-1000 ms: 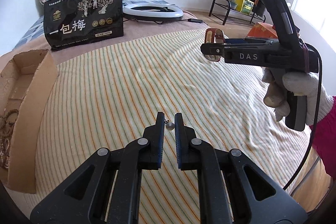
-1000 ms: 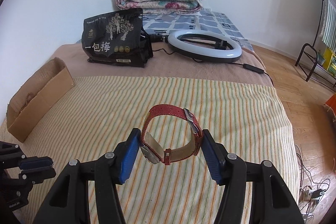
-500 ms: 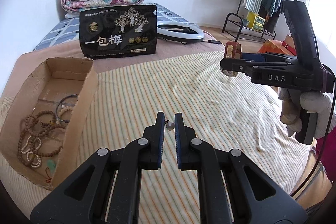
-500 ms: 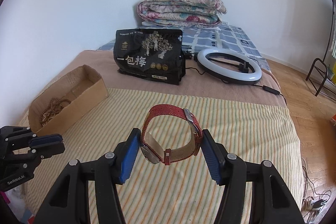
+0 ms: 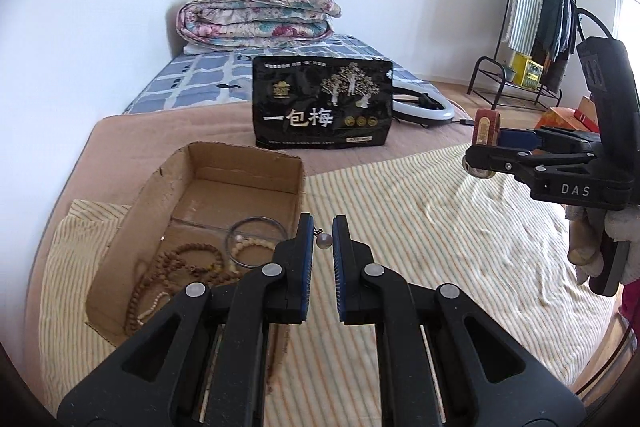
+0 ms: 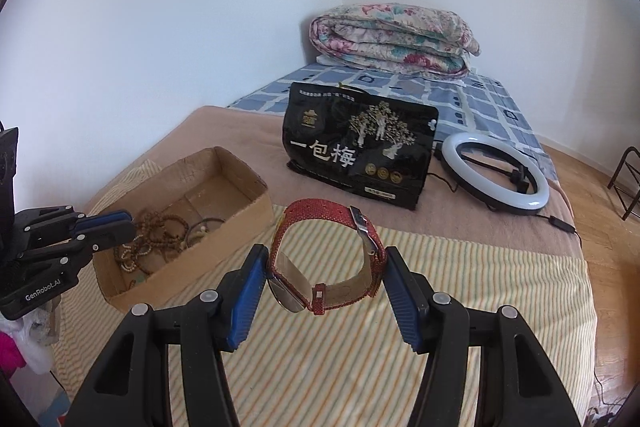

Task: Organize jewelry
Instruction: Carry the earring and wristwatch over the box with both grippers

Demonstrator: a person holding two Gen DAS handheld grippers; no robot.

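Striped bedspread (image 6: 360, 347), right tongs (image 6: 326, 281) level, clamping red watch (image 6: 326, 259) beside box (image 6: 224, 239)

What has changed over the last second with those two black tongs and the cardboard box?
Both tongs swung left toward the cardboard box. The left tongs now hang at its right wall, and the box has come closer in the right tongs' view. Nothing was let go: the left still pinches the small pearl bead, the right still clamps the red watch. The jewelry in the box lies as before.
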